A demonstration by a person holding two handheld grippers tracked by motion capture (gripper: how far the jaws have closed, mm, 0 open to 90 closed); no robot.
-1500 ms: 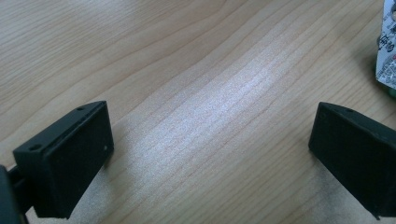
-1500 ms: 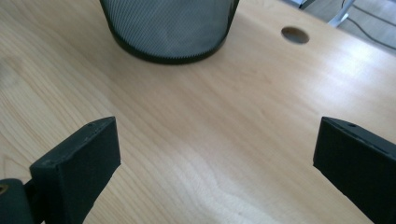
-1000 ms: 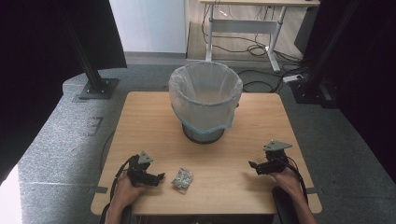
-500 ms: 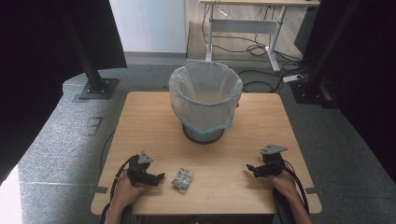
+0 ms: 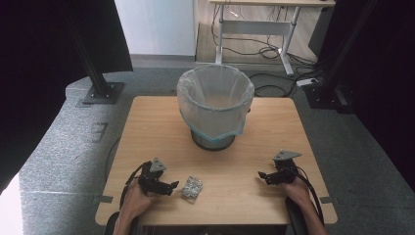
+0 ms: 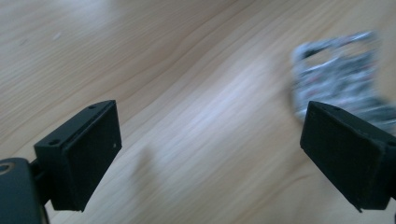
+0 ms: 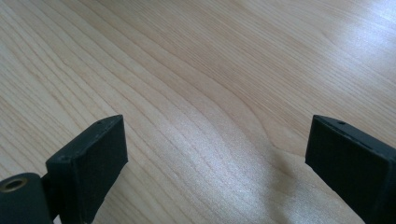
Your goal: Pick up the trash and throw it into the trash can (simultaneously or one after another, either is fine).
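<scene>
Two open grippers, wrapper not yet picked up

Near edge of the wooden table [image 5: 147,127]: the left gripper [image 5: 172,186] sits low at the person's side, jaws spread wide and holding nothing. They have just been closing a little, with only bare wood between them. The crumpled silver wrapper [image 5: 192,186] lies flat on the table just beside the left gripper's tips; in the left gripper view it is blurred and sits off by one jaw, not between the two. The right gripper [image 5: 262,175] rests well apart at the other side, jaws also wide, empty, easing inward slightly over bare wood.

Farther back, mid-table, stands the lined bin [image 5: 215,105], upright, bag folded over the rim; whether anything is inside I cannot tell.

Progress: likely early. Nothing is gripped yet. Left to do, judging by layout: line up on the wrapper, pinch it, carry it to the bin, drop it.
</scene>
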